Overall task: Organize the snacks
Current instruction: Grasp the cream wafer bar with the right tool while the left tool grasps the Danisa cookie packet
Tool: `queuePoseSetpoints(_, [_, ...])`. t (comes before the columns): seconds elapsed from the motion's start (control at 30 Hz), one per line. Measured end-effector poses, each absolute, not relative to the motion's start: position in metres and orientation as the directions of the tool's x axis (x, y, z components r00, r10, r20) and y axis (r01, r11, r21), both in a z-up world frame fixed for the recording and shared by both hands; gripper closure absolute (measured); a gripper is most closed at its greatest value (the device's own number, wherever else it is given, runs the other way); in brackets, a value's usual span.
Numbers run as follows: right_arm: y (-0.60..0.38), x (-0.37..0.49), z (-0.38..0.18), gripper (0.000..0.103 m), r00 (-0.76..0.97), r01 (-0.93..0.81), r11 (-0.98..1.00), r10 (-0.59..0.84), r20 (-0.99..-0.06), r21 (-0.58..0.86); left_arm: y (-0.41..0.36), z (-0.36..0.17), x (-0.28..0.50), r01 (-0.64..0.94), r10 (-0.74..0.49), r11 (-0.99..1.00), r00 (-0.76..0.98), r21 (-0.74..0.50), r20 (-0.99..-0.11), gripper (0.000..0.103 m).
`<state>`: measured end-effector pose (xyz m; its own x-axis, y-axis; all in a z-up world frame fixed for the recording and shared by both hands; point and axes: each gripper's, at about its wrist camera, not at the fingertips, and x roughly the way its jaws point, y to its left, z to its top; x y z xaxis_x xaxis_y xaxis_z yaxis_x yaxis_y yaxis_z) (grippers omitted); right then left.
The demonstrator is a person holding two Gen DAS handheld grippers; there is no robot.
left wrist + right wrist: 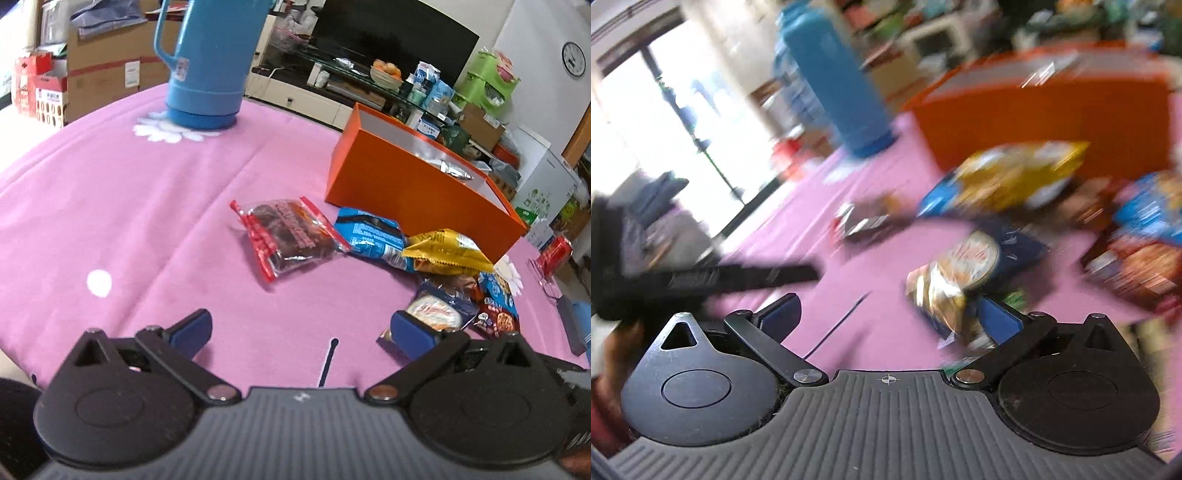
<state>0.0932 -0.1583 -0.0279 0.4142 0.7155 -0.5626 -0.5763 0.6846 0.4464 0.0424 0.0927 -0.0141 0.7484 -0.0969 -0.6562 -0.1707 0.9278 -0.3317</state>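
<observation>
The left gripper (301, 330) is hovering low over the pink tabletop (129, 206) with its jaws standing wide and nothing between them. Its right fingertip (410, 332) is sitting just beside a dark blue biscuit packet (441, 308). Farther out, a red-edged clear packet (288, 236) is lying alone, with a blue packet (371, 236) and a yellow packet (445, 251) overlapping to its right, all just in front of the open orange box (402, 184). A silver wrapper (452, 168) is showing inside the box. A blue thermos (208, 62) is standing upright at the far side.

The right gripper (890, 319) is also spread wide and empty; its view is heavily blurred. A crumpled foil-and-blue packet (956, 273) is lying just beside its right fingertip (997, 319), whether touching I cannot tell.
</observation>
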Motion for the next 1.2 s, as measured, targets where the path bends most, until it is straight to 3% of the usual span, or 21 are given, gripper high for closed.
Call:
queuePoseSetpoints(0.1, [-0.153, 0.082, -0.022, 0.009, 0.476, -0.610, 0.729, 0.651, -0.590, 0.311, 0.087, -0.014, 0.045, -0.146, -0.112, 0.934, 0.746, -0.325, -0.657, 0.001])
queuePoseSetpoints(0.37, [-0.214, 0.067, -0.018, 0.009, 0.617, -0.461, 0.856, 0.499, -0.609, 0.234, 0.024, -0.010, 0.082, 0.137, -0.256, 0.964, 0.721, -0.230, -0.644, 0.001])
queuePoseSetpoints(0.47, [-0.243, 0.067, -0.027, 0.009, 0.631, -0.374, 0.892, 0.446, -0.635, 0.255, 0.000, -0.015, 0.102, 0.242, -0.282, 0.958, 0.683, -0.156, -0.674, 0.001])
queuePoseSetpoints(0.57, [-0.270, 0.071, -0.037, 0.009, 0.633, -0.274, 0.915, 0.402, -0.662, 0.294, -0.007, -0.022, 0.113, 0.234, -0.256, 0.964, 0.668, -0.129, -0.699, 0.001])
queuePoseSetpoints(0.8, [-0.289, 0.082, -0.035, 0.008, 0.647, -0.206, 0.882, 0.448, -0.617, 0.425, 0.013, -0.035, 0.108, 0.178, -0.165, 0.982, 0.658, -0.061, -0.735, 0.001])
queuePoseSetpoints(1.03, [-0.241, 0.072, -0.039, 0.010, 0.657, -0.309, 0.943, 0.305, -0.690, 0.123, 0.030, -0.040, 0.095, 0.090, -0.103, 0.994, 0.642, -0.058, -0.759, 0.001])
queuePoseSetpoints(1.2, [-0.236, 0.076, -0.045, 0.009, 0.675, -0.280, 0.960, 0.214, -0.706, 0.024, 0.020, -0.021, 0.085, 0.253, -0.168, 0.967, 0.679, 0.013, -0.714, 0.001])
